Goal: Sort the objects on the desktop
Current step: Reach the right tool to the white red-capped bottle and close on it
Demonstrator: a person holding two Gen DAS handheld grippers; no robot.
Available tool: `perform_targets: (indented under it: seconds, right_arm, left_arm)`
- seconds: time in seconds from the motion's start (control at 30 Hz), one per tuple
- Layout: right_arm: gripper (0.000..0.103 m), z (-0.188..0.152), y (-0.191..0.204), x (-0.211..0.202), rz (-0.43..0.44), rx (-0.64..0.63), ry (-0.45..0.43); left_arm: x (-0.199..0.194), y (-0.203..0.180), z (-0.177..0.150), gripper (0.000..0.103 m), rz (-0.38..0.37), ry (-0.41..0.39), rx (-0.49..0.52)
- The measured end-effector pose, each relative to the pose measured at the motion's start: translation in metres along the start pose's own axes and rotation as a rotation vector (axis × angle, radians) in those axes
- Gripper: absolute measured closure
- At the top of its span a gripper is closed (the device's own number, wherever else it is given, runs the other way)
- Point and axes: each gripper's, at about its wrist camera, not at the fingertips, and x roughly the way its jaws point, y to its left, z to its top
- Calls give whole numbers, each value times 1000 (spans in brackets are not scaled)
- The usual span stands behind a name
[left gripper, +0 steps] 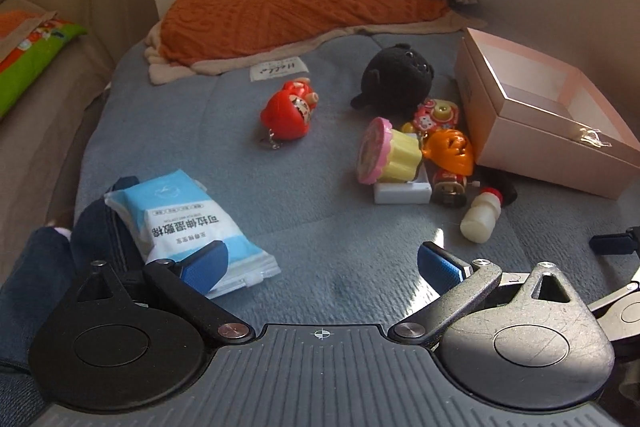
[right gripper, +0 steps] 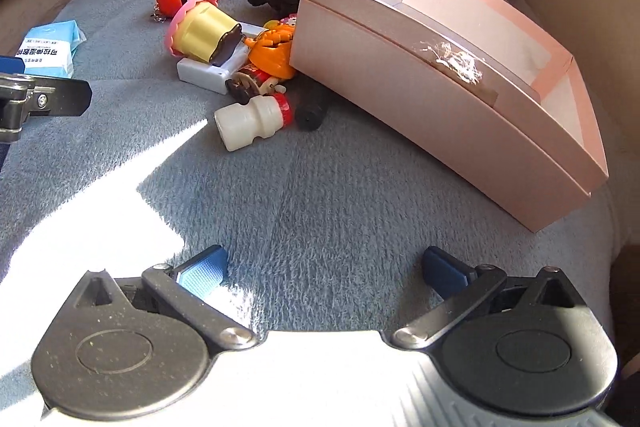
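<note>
Sorting has not visibly begun: the pink box [right gripper: 440, 99] stands empty at the right on the grey-blue blanket [right gripper: 320, 211], and the small things lie heaped just beside its near-left wall; the left claw [left gripper: 320, 263] and the right claw [right gripper: 324, 267] both hover low over bare blanket, each spread wide and holding nothing.

Nearest the right claw lies the white bottle [right gripper: 252, 121] with its red cap, on its side and apart from the pile's core; that looks the sensible first pick; close across its waist rather than along its length, since a round body on soft fleece will likely roll away from a glancing touch. Behind it the yellow cupcake toy [right gripper: 202, 33] leans on a white block [right gripper: 208, 69], with an orange toy [right gripper: 274, 55] touching the box, so lifting from the outside inward should avoid toppling them.

The tissue pack [left gripper: 188, 223] lies just ahead of the left claw, well apart from the box; the red doll [left gripper: 290, 115] and black plush [left gripper: 396, 77] sit farther back.
</note>
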Motion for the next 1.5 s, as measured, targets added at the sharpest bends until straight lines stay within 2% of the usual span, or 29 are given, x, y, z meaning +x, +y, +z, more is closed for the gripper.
perform_targets:
  seconds: [0.1,0.17,0.27,0.33,0.47,0.57,0.63,0.73,0.8,0.87,0.93,1.03,1.17,1.27,1.33,1.5]
  right_arm:
    - [3,6,17,-25,-30,-87,-233]
    - [10,16,30,-25,-40,-151,-293]
    - [25,38,46,-1,-40,-201,-279]
    - [49,46,51,8,-74,-209,-282]
    - [49,50,38,-12,7,-86,-266]
    - [57,42,18,-24,14,77,-265]
    - [61,42,6,-17,13,177,-240]
    - [68,51,0,9,-7,234,-200]
    - [71,60,-5,28,29,274,-168]
    - [72,68,-6,38,53,286,-151]
    - [81,72,-2,40,49,270,-135]
    - [81,62,9,26,118,204,-113]
    - [81,30,33,0,262,18,-80]
    - [76,9,45,-22,249,-115,-122]
    - [59,1,51,-33,235,-177,-152]
    - [56,-1,56,-31,263,-150,-77]
  left_arm:
    - [4,6,3,0,-7,18,-33]
    - [3,7,7,0,-24,20,-33]
    - [-2,11,14,0,-12,-6,-10]
    - [-4,17,19,0,-1,-21,-16]
    - [3,28,22,0,4,-7,-72]
    - [16,27,22,0,5,21,-113]
    - [21,21,20,0,-13,21,-124]
    - [23,11,13,0,-45,3,-95]
    - [22,10,10,0,-35,-14,-84]
    - [22,14,11,0,-23,-25,-106]
    - [22,20,11,0,-17,-29,-142]
    - [23,25,12,0,-7,-36,-173]
    - [23,25,12,0,-9,-35,-174]
    - [23,27,13,0,-8,-36,-178]
    - [23,29,13,0,-6,-34,-190]
    - [24,29,13,0,-1,-31,-187]
